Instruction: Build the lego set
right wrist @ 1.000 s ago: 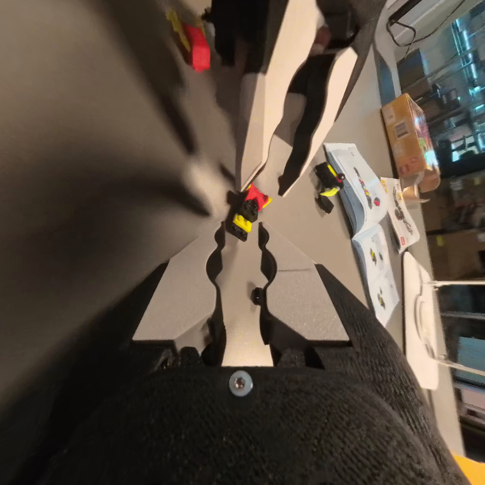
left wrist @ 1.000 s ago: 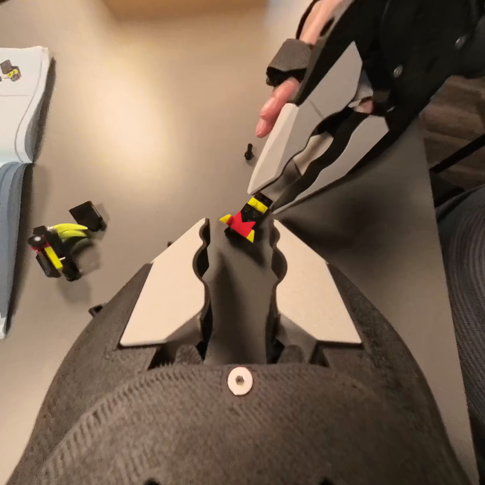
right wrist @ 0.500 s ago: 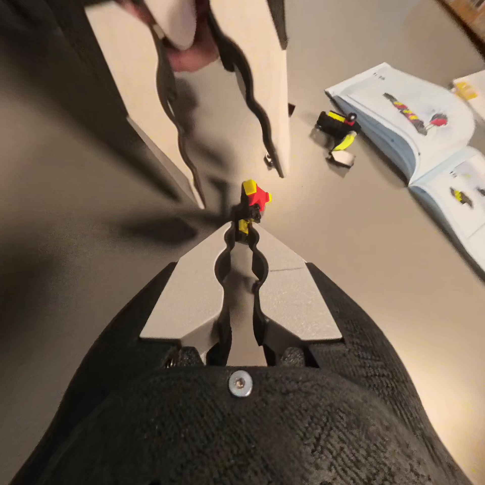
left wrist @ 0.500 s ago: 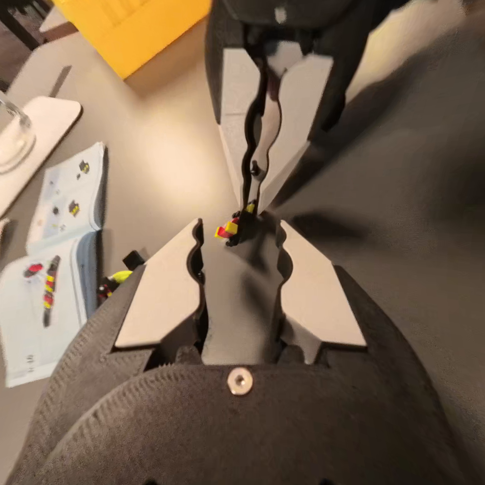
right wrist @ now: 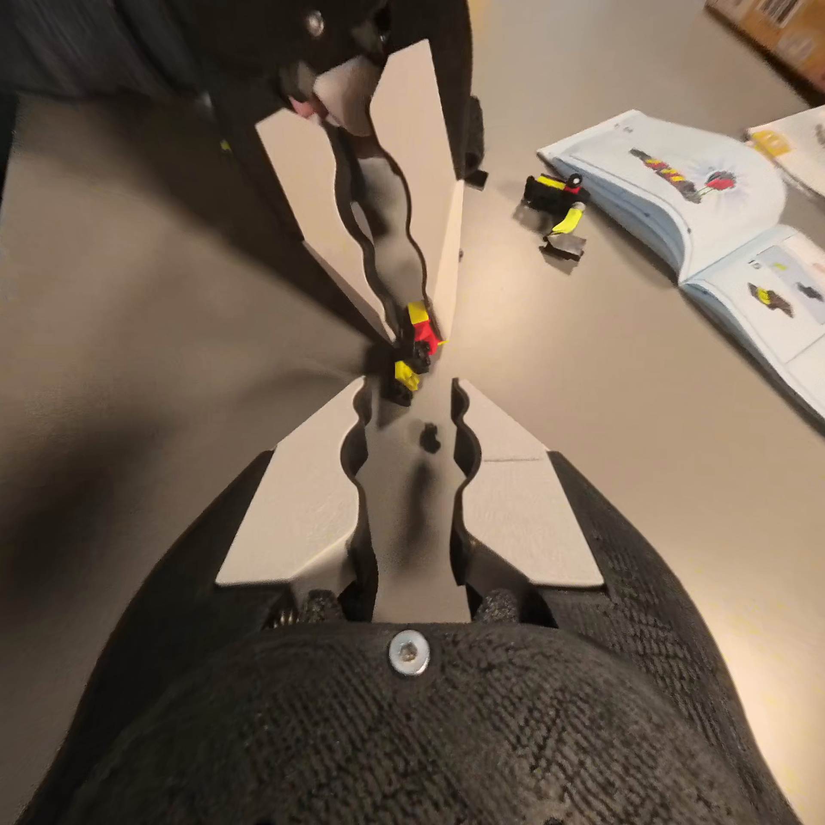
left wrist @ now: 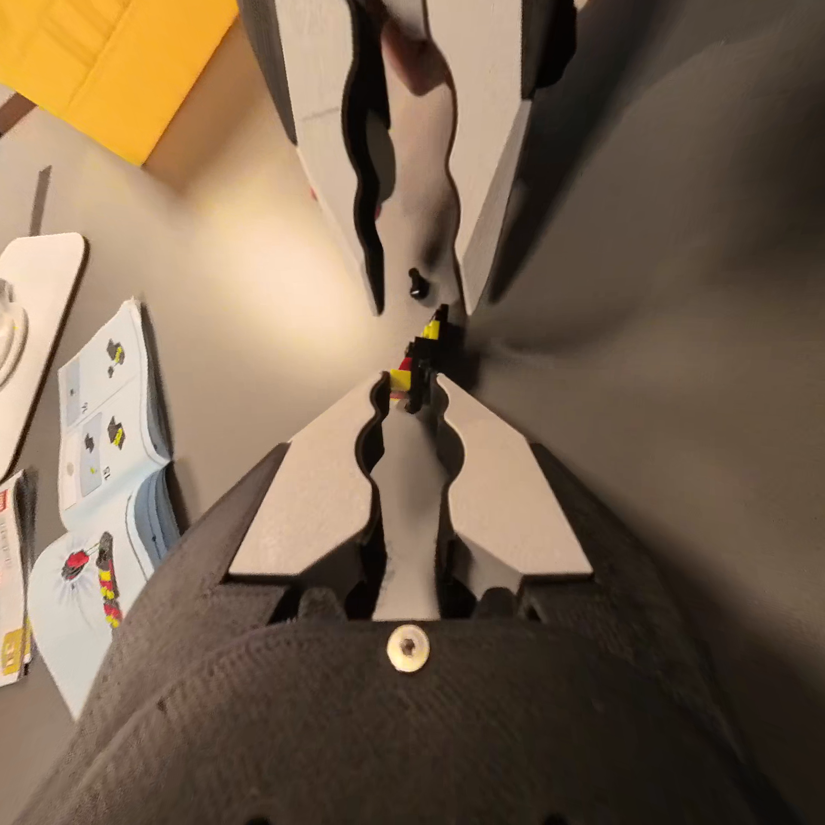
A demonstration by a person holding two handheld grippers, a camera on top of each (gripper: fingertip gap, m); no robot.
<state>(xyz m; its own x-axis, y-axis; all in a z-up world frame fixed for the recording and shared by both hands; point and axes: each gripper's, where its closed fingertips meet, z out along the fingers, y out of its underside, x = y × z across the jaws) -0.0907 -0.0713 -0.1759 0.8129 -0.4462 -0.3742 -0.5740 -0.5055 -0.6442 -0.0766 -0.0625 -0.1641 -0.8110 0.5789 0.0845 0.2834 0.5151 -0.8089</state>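
Filling the near edge of each wrist view is a dark, coarse-textured housing, its lower part cut off by the frame. From it the left tongs [left wrist: 408,384] are reaching forward, pale wavy-edged fingers drawn narrow around the red, yellow and black lego piece [left wrist: 413,370]; the tips are sitting against its sides, though blur is making the contact hard to judge. In the right wrist view the right tongs [right wrist: 408,384] are standing parted, the same lego piece [right wrist: 413,352] lying just past their tips on the grey worktop [right wrist: 625,424], with a small black peg [right wrist: 429,437] loose between the fingers. Both tools are pointing tip to tip, nearly meeting over the piece. Farther out, a second black and yellow assembly [right wrist: 553,201] is resting beside the open instruction booklet [right wrist: 714,210]. A yellow box [left wrist: 111,67] is running off the top corner, blurred.
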